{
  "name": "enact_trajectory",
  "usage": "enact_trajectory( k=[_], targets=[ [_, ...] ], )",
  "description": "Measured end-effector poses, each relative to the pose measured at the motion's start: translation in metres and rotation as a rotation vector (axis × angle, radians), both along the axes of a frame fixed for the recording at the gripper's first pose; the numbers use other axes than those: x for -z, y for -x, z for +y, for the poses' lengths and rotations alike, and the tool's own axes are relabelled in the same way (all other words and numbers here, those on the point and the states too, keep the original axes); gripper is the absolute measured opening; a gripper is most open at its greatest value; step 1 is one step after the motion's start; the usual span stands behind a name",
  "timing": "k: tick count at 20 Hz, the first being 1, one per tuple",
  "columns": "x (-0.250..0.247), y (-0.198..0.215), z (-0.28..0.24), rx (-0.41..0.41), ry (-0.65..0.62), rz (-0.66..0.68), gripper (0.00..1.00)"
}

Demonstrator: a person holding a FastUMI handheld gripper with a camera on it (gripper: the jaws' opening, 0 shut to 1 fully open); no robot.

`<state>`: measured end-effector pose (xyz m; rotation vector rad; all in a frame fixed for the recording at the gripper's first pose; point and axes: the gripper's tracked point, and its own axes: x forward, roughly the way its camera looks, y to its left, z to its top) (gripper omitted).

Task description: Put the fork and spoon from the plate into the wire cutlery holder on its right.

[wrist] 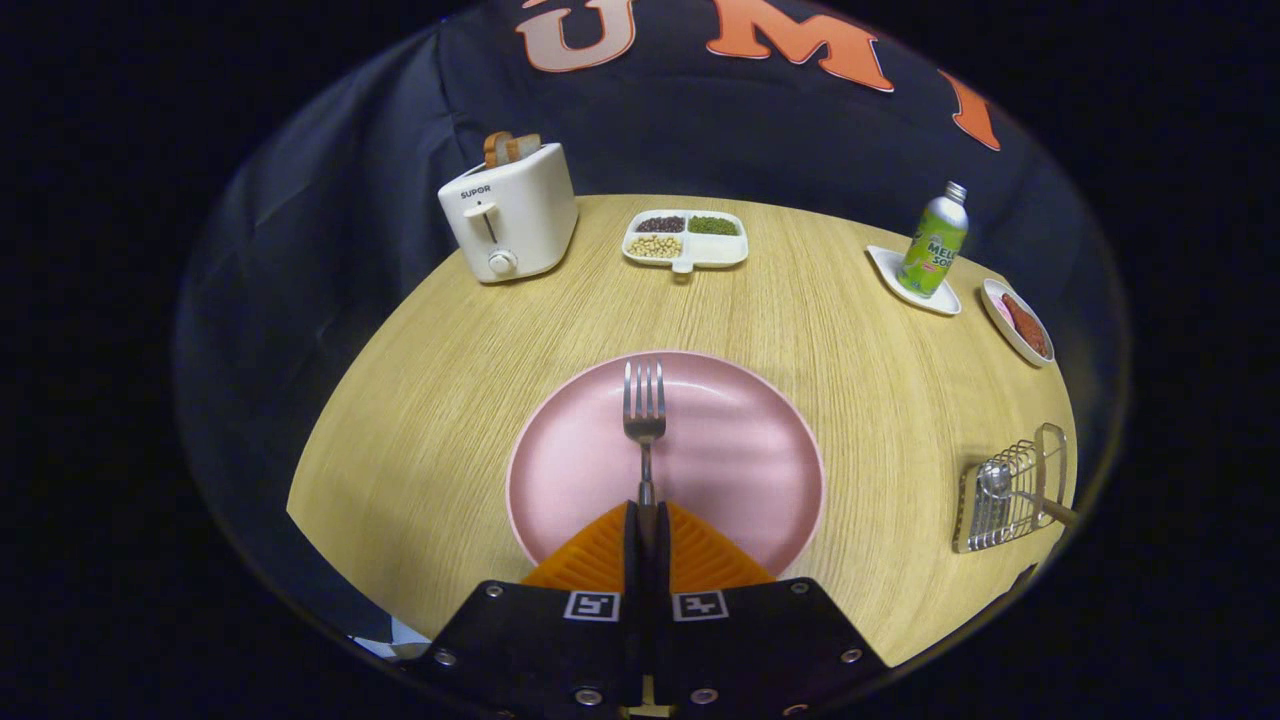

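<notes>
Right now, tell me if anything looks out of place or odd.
Nothing stands out. The gripper is shut on the fork handle over the plate; the spoon already lies in the holder. The toaster and bottle stand upright.

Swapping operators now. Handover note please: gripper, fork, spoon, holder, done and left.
Gripper: shut on the fork handle, tines pointing ahead over the pink plate.
Spoon: already lying in the wire cutlery holder, to the plate's right on the table.
Done: spoon in.
Left: carry the fork right, drop it in the holder, release.
</notes>
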<state>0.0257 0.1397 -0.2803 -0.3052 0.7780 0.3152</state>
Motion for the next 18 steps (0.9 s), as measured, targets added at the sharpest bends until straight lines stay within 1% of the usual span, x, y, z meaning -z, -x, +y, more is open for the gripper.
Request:
enact_trajectory(
  k=[4,10,15,18],
  targets=[
    [-0.025,0.007,-0.031,0.012,0.002,0.021,0.05],
    [-0.063,0.008,-0.080,0.051,0.004,0.035,0.05],
    [-0.093,0.010,-0.131,0.077,0.058,0.053,0.05],
    [-0.103,0.013,-0.168,0.103,0.112,0.076,0.05]
  ],
)
